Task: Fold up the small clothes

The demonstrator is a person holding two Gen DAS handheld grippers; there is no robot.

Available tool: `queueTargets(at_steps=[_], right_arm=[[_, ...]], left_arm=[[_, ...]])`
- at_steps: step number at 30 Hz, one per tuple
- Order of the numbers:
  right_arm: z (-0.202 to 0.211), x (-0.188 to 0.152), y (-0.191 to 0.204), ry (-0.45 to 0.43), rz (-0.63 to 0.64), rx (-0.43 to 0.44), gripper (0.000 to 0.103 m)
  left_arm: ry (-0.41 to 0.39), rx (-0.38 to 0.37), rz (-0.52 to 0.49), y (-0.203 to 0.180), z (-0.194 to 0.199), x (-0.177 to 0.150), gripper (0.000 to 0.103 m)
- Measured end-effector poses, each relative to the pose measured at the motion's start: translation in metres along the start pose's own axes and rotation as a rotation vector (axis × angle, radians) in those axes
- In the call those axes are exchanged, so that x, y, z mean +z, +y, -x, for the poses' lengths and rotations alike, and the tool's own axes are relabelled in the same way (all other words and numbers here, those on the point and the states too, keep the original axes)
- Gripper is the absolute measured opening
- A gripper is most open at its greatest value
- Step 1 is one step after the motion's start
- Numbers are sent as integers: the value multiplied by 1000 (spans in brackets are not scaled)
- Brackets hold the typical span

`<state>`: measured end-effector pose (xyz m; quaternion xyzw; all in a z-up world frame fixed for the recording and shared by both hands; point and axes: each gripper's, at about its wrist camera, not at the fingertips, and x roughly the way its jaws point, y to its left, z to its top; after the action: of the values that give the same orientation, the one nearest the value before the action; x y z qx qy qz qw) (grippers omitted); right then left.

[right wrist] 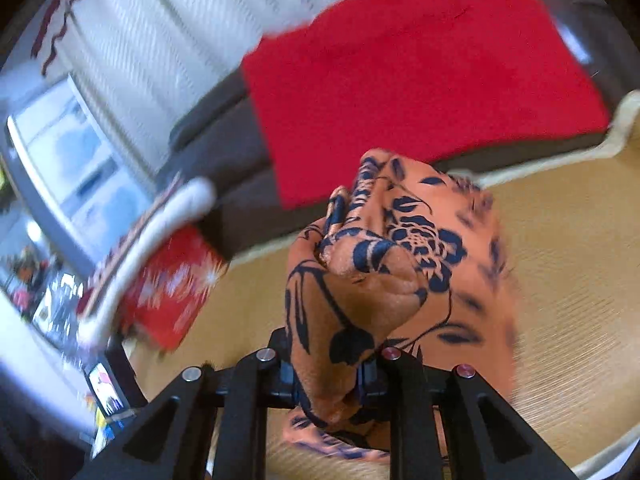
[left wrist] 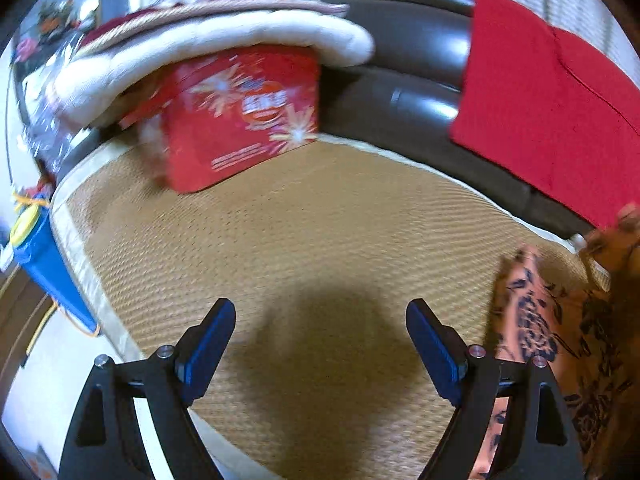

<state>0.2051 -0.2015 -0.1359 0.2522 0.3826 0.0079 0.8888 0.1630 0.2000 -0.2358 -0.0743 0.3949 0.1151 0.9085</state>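
While the left gripper point(left wrist: 320, 344) hangs with its jaws spread wide and nothing between them over the bare middle of the woven mat point(left wrist: 304, 216), the orange floral garment point(right wrist: 384, 280) is bunched in the right gripper point(right wrist: 330, 380), whose jaws are clamped on a thick fold of it. Seen from the left wrist, that cloth point(left wrist: 560, 320) hangs just beside the left gripper, toward the mat's right edge, below the red cloth point(left wrist: 552, 96) draped on the dark sofa. The garment's long axis looks to run downward from the clamp, so the right hand is nearer; the left would likely need to cross rightward to catch a free edge
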Motion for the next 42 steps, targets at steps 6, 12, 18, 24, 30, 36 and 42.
queueTargets(at_steps=[6, 12, 18, 24, 30, 36, 42], right_arm=[[-118, -70, 7, 374, -107, 84, 40], [-96, -71, 17, 383, -21, 326, 78], [-18, -39, -26, 157, 44, 229, 60], [-21, -29, -82, 176, -18, 93, 38], [-75, -37, -101, 313, -44, 17, 26], [-82, 13, -90, 210, -52, 13, 31], [-166, 25, -112, 373, -72, -71, 30]], left_arm=[[35, -20, 64, 21, -12, -2, 87], [22, -110, 43, 9, -7, -1, 87], [-59, -239, -61, -24, 15, -9, 87], [0, -256, -230, -73, 9, -28, 87], [87, -133, -387, -102, -14, -52, 88], [96, -155, -372, -103, -16, -52, 88], [102, -163, -377, -105, -23, -49, 88]])
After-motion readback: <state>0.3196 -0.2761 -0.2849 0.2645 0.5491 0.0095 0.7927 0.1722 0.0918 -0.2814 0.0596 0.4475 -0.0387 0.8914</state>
